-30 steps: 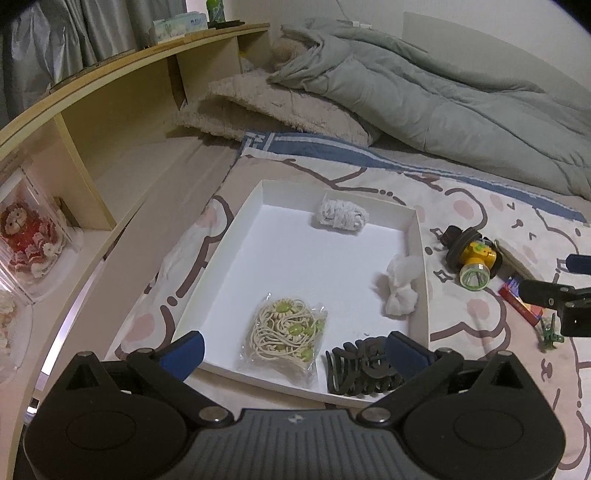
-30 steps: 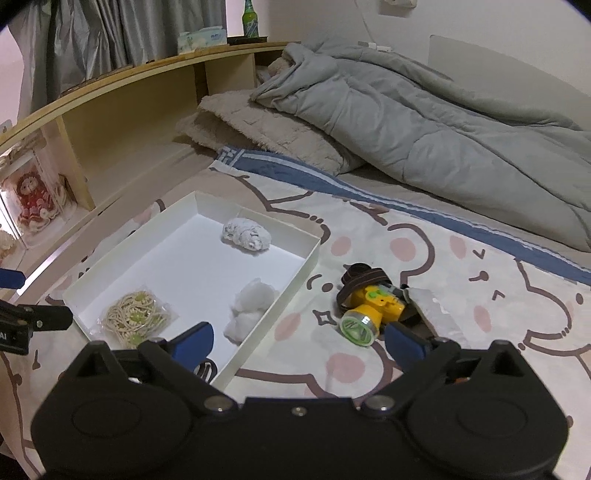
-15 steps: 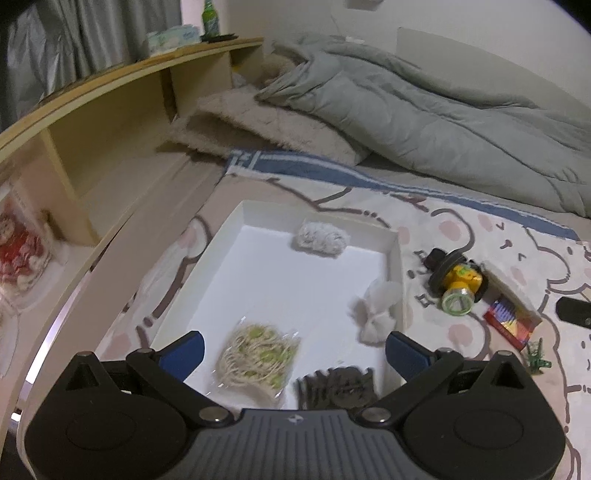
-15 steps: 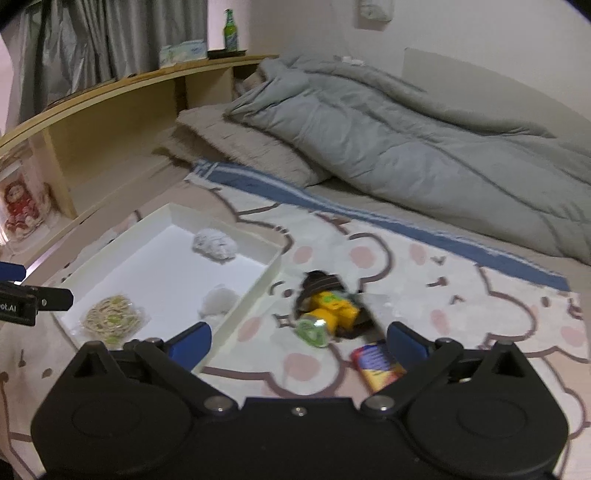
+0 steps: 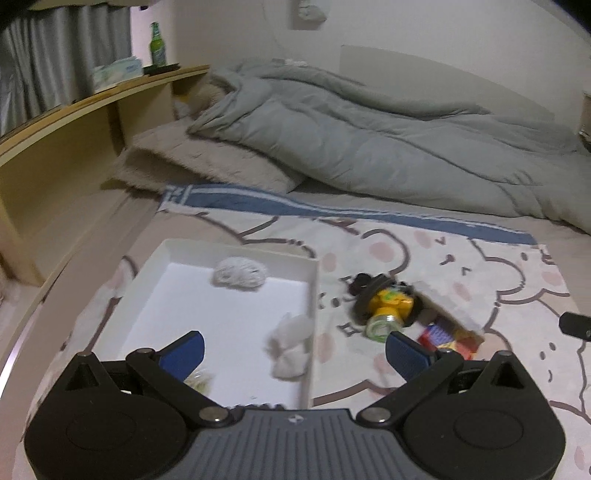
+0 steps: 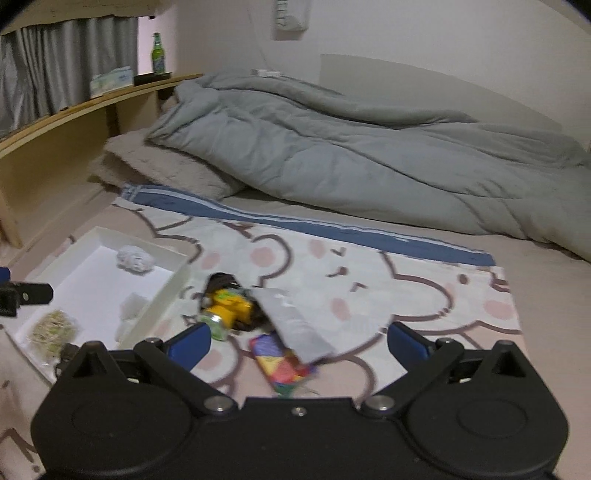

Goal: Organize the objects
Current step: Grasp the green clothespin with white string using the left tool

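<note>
Left wrist view: left claw (image 5: 293, 349) spread, empty, above white tray (image 5: 314, 295); yellow headlamp (image 5: 388, 306) at 1 o'clock on bed sheet. Right claw (image 6: 297, 341) spread, empty; headlamp (image 6: 231, 308) at 11 o'clock, colourful box (image 6: 282, 365) btwn fingers.

a pale wall (image 6: 424, 33) backs the bed, where a rumpled grey duvet (image 6: 351, 147) lies heaped over a beige pillow (image 6: 162, 166). a wooden shelf (image 5: 74, 147) runs along the left (green bottle (image 6: 157, 53) on top), grey curtains (image 6: 48, 85) behind, light dim.
</note>
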`<state>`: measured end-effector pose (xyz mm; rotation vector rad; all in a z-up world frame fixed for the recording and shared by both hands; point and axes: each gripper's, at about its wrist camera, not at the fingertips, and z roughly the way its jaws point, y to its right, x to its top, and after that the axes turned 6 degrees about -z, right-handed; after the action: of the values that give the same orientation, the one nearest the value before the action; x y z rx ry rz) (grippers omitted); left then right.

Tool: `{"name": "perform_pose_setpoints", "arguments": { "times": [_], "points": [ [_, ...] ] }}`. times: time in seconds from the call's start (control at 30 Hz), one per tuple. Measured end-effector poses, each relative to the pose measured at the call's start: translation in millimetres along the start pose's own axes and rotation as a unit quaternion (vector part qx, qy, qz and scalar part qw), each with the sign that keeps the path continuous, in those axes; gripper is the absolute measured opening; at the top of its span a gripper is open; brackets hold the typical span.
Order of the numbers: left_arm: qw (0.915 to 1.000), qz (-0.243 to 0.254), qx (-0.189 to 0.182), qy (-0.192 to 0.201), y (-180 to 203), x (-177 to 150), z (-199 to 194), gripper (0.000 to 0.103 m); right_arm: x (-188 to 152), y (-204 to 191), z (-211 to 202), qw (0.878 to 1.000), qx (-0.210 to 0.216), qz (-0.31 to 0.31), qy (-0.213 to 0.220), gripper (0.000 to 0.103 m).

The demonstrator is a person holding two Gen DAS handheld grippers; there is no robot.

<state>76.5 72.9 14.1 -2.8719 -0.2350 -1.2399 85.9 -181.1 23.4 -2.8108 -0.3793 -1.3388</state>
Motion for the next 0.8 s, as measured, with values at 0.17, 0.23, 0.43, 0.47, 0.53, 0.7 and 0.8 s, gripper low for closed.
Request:
{"name": "perform_pose_setpoints", "arguments": {
  "times": [0.17,0.23,0.43,0.47,0.53,0.7,0.8],
  "points": [
    [0.9996,0.013,-0.016,0.021,21,-2,1,0.103,-14,24,5,1.000,-0.018,0.019,-0.009,0.103],
    [0.9992,0.014,-0.024,0.028,28,-3,2,0.103,-18,31,9,0.999,-0.025,0.030,-0.011,0.103],
    [0.9980,-0.010,-0.057,0.028,43,-4,11,0.103,-26,47,26,0.998,-0.044,0.050,-0.024,0.103],
    [0.9972,-0.018,-0.067,0.029,46,-5,13,0.103,-26,48,28,0.997,-0.044,0.052,-0.026,0.103],
    [0.9960,-0.024,-0.083,0.023,50,-6,17,0.103,-28,50,33,0.997,-0.044,0.056,-0.026,0.103],
    [0.9959,-0.008,-0.090,0.001,69,-11,31,0.103,-28,54,40,0.996,-0.039,0.082,-0.017,0.103],
    [0.9966,0.015,-0.081,-0.007,84,-18,40,0.103,-29,57,42,0.993,-0.044,0.107,-0.006,0.103]
  ]
}}
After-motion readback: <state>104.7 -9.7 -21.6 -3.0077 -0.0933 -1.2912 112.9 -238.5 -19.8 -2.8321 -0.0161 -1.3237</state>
